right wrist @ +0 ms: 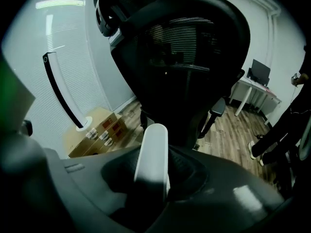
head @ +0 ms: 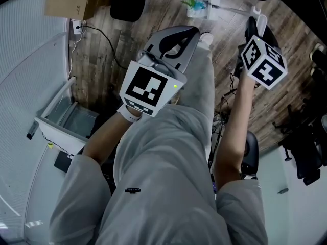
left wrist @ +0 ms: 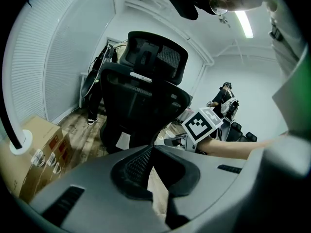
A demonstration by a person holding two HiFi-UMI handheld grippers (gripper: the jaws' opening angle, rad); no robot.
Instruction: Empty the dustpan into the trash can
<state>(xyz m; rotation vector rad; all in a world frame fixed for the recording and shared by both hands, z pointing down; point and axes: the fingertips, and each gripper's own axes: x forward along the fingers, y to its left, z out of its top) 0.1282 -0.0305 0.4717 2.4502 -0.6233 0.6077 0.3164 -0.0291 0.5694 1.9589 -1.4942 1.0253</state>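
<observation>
Over wood floor (head: 168,4), left claw (left wrist: 152,155) angles down closed; right claw (right wrist: 154,176), steeper, grips a white handle (right wrist: 151,147).

left tongs (left wrist: 153,154) closed; right tongs (right wrist: 160,152) clamped on white handle (right wrist: 151,147)

A white handle (right wrist: 151,149) stands upright between the fingers of the right gripper (right wrist: 152,181), which press on its sides. Behind it is a black mesh chair (right wrist: 189,62), with a cardboard box (right wrist: 97,130) at the left.
</observation>
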